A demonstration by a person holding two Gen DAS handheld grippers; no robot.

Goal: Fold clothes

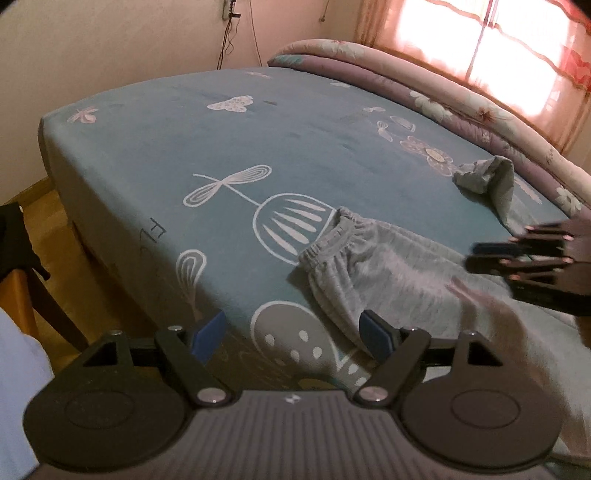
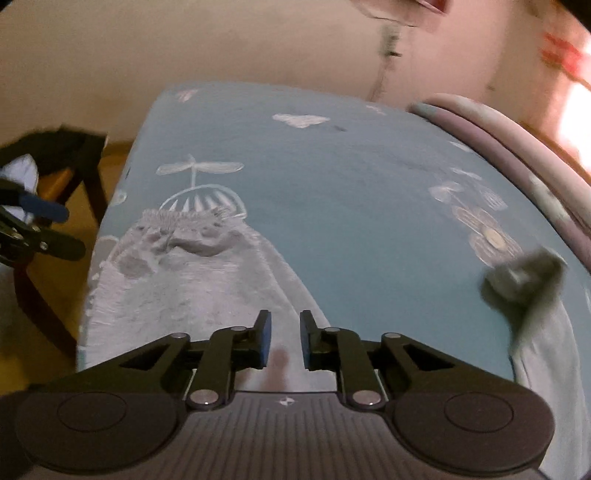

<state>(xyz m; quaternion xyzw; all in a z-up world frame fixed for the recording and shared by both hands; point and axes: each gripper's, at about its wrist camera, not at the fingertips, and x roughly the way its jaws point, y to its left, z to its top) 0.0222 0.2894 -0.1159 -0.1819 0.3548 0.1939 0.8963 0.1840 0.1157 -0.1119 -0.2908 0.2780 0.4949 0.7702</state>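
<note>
Grey sweatpants [image 1: 369, 262] [image 2: 192, 288] lie along the near side of a bed with a blue patterned sheet [image 1: 184, 147] [image 2: 332, 177]. Their elastic waistband [image 1: 332, 236] [image 2: 184, 219] is bunched, and one leg end [image 1: 487, 177] [image 2: 524, 280] is crumpled and stands up further along the bed. My left gripper [image 1: 291, 328] is open wide over the bed's front edge, its right pad just over the hip of the pants and nothing between the pads. My right gripper [image 2: 284, 332] hovers over the pants' legs with only a narrow gap between its pads, which grip nothing; it appears blurred [image 1: 474, 256] in the left wrist view.
A rolled floral quilt [image 1: 406, 88] [image 2: 498, 125] lies along the far side of the bed under a bright curtained window [image 1: 480, 44]. A dark wooden chair [image 1: 26, 254] [image 2: 74, 155] stands on the wood floor off the bed's corner. Cables [image 1: 229, 33] hang on the wall.
</note>
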